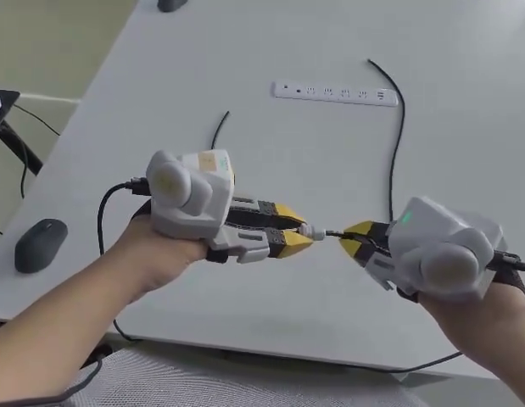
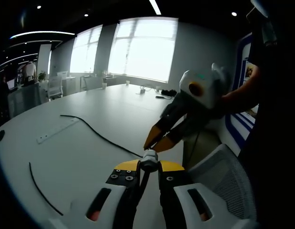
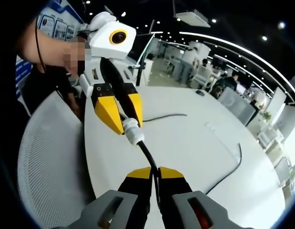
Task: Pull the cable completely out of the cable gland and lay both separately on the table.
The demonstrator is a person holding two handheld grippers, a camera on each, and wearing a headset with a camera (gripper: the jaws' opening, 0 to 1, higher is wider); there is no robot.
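Black cable (thin) inside white gland

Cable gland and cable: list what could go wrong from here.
1. The right gripper pinches the thin black cable only at its tips. Under pull, the cable may slip through the jaws instead of leaving the cable gland.
2. The left gripper also holds the cable gland just at its tips, so it might twist free.
3. Both are held near the table edge, by a mesh chair. A dropped part could fall off the table.
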